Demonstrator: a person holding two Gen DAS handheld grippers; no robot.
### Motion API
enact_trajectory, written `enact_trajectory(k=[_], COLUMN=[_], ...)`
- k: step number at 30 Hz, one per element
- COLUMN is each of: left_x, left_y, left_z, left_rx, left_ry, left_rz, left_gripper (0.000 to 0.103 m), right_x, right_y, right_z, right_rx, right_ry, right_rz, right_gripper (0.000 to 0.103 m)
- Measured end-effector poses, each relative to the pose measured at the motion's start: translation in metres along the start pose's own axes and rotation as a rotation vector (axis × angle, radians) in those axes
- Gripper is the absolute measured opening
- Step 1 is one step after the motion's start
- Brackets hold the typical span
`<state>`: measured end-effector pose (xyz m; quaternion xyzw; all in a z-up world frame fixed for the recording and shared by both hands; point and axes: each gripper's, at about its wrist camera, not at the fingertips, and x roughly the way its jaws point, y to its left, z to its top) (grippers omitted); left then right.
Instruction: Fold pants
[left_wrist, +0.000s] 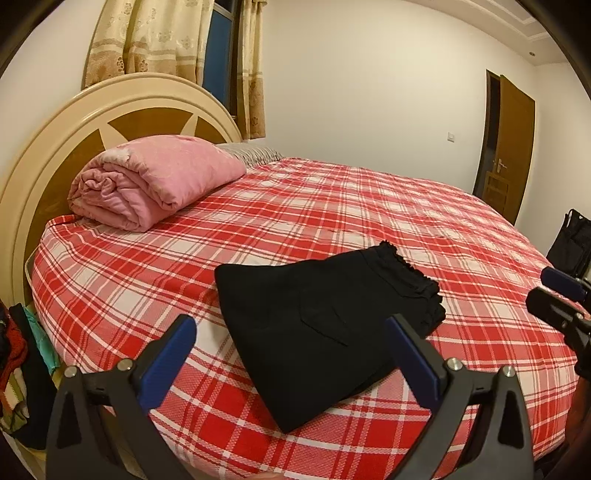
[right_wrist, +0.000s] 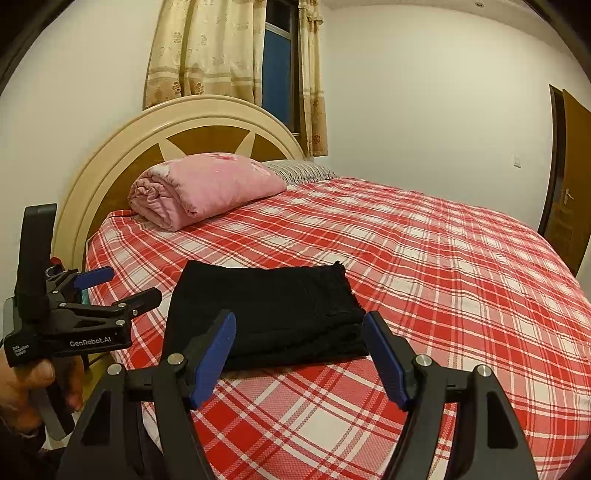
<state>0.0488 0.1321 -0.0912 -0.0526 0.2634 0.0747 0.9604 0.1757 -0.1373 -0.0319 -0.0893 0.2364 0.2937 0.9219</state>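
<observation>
The black pants (left_wrist: 317, 328) lie folded into a compact stack on the red plaid bed (left_wrist: 332, 206), near its front edge; they also show in the right wrist view (right_wrist: 273, 314). My left gripper (left_wrist: 291, 326) is open and empty, held above and just in front of the pants. It also shows at the left of the right wrist view (right_wrist: 131, 286), held in a hand. My right gripper (right_wrist: 299, 325) is open and empty, just in front of the pants. It also shows at the right edge of the left wrist view (left_wrist: 546, 288).
A rolled pink quilt (left_wrist: 151, 181) and a striped pillow (left_wrist: 255, 153) lie by the round headboard (left_wrist: 55, 147). Clothes (left_wrist: 18, 362) hang at the left of the bed. A black bag (left_wrist: 572, 240) and a brown door (left_wrist: 513, 147) are at the right.
</observation>
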Motion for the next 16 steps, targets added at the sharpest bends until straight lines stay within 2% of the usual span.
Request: enact_trajectory(k=[9,16], left_x=[0.002,-0.0038], left_y=[-0.0046,-0.0092], left_z=[-0.0005,-0.0013], left_rx=[0.037,0.07], left_ry=[0.003,-0.033], left_rz=[0.032,0.034], left_gripper=[0.103,0.103], right_x=[0.0004,0.0021], right_y=[0.0038,0.0057], right_z=[-0.0011,-0.0025], right_rx=[-0.011,-0.01], right_ry=[-0.002,0.001], right_rz=[0.011,0.015], right_gripper=[0.072,0.072])
